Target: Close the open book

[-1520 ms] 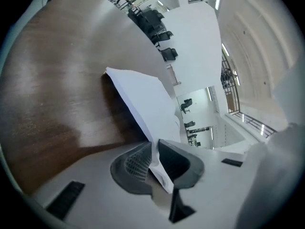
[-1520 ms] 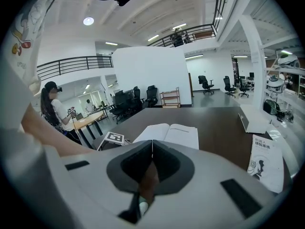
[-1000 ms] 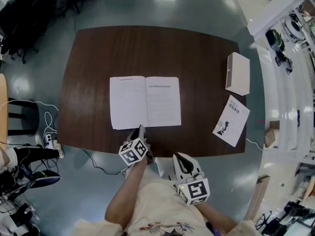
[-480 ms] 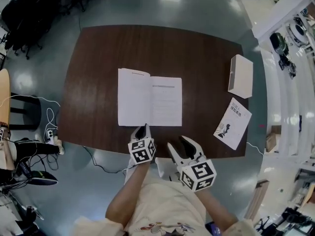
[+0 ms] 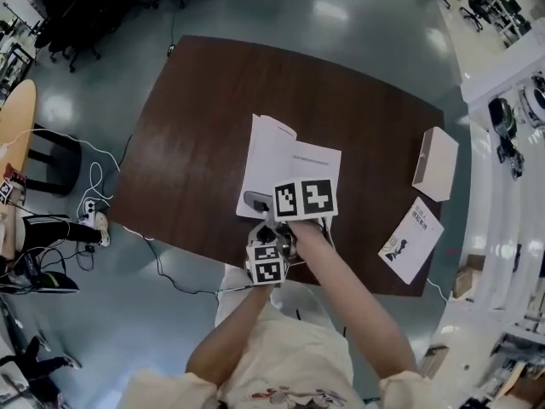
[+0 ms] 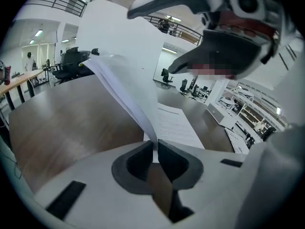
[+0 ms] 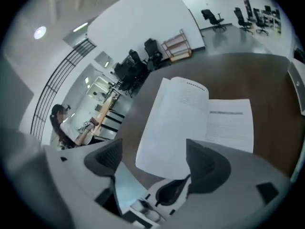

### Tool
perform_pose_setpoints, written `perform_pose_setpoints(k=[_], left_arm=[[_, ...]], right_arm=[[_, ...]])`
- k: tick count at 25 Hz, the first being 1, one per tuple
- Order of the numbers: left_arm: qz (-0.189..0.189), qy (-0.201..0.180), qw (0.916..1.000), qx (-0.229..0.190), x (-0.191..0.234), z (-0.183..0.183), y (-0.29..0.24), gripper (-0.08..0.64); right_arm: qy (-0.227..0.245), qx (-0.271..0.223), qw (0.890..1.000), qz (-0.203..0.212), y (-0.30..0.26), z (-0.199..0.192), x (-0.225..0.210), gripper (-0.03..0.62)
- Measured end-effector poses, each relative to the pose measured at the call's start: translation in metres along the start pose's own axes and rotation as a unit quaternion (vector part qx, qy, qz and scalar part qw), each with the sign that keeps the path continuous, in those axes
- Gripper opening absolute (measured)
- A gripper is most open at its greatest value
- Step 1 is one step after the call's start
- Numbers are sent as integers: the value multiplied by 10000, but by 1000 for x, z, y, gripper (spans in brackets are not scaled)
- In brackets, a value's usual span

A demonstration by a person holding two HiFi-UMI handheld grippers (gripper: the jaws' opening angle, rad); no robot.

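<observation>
Dark brown wooden table (image 5: 196, 126) with rounded corners stands on a glossy grey floor (image 5: 358, 15), seen from above. An open white-paged book (image 5: 285, 156) lies near the middle of the table's near edge, in front of the person. Its right half lies flat with lines of print showing. Its left half is raised off the table and leans over towards the flat right half.

The left gripper (image 6: 155, 149) has its jaws nearly together, pinching the bottom edge of the raised left half. The pages rise steeply from between its dark pads.

The right gripper (image 7: 155, 159) is over the near edge of the book, close above the left gripper, with its marker cube facing up. Its jaws are wide and opening. The lower corner of the raised pages shows between them, but neither pad touches it, and the tongs hold nothing.

Well apart, by the table's right edge, lies a closed white box-shaped book (image 5: 435, 164). Nearer the person lies a thin white booklet with a dark cover picture (image 5: 411, 239).
</observation>
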State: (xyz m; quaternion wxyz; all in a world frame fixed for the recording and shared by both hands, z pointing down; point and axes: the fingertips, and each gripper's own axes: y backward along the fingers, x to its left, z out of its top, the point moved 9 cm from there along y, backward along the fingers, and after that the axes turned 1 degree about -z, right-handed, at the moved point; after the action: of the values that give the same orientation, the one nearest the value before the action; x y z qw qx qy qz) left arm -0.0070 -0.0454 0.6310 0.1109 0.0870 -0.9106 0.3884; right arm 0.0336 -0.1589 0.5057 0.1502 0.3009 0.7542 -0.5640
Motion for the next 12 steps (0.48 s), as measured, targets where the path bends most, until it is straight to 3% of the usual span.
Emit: perform_pose_setpoints(k=[3,6,12], left_arm=[[42,-49,10000,15,0,-1,-1,38],[-73,-21,10000,-13,-7,-1,0,38],[-167,-57,9998,63,-8,-4,-8,38]], right_arm=[[-622,248,9965,-510,-22,19,6,445],[-775,510,9896,-1096,-43,25,1,456],[-1135,530,9826,-1368,-48,27,-16,446]])
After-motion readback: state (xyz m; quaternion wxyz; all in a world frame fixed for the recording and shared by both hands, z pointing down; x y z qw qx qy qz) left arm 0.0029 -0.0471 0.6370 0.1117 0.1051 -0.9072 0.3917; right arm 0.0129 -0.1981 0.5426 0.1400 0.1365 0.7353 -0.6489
